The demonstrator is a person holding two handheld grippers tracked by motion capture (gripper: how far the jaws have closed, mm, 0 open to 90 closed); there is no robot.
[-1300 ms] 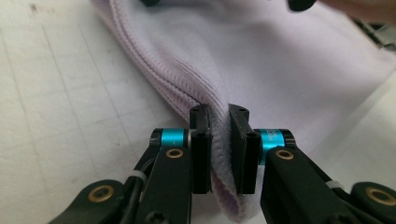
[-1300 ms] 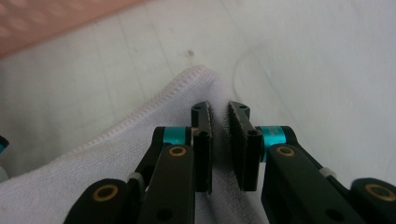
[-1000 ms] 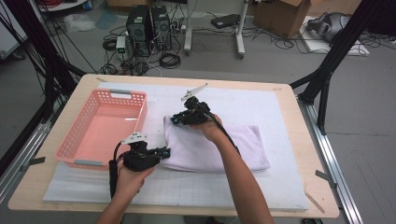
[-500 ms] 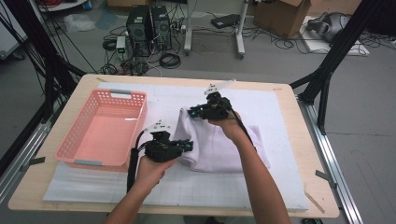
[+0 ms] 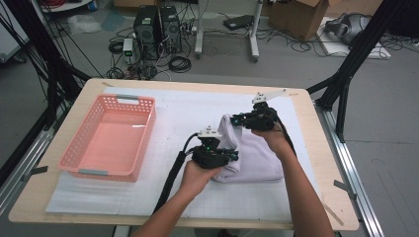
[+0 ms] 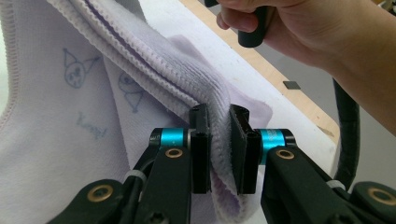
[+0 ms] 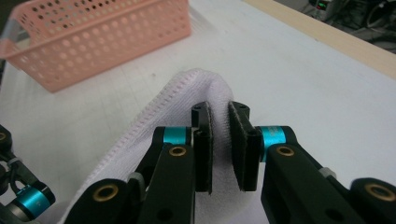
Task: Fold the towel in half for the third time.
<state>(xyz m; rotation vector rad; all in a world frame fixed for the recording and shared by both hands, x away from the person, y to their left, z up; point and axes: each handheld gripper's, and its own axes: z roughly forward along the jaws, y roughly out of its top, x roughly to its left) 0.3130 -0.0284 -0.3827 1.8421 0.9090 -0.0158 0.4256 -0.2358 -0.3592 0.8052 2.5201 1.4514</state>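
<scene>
High view: towel (image 5: 252,155) at centre-right of frame, left edge raised in mid-fold, clamped by left gripper (image 5: 232,157) and right gripper (image 5: 236,120) (both jaws closed on fabric). Fold judged roughly half complete; remaining: carry edge across, lay flat, possibly transfer to pink basket (image 5: 94,170) at left.

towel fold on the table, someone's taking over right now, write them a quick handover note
Left tool: shut on the near edge of the pale purple towel.
Right tool: shut on the towel's far edge, edge lifted off the mat.
Towel lies right of centre on the white mat, left side raised and turned over toward the right.
Pink basket sits at the left with nothing in it.
Done: both edges gripped, fold begun.
Left: probably lay the fold down flat, release, then perhaps move the towel to the basket.
</scene>
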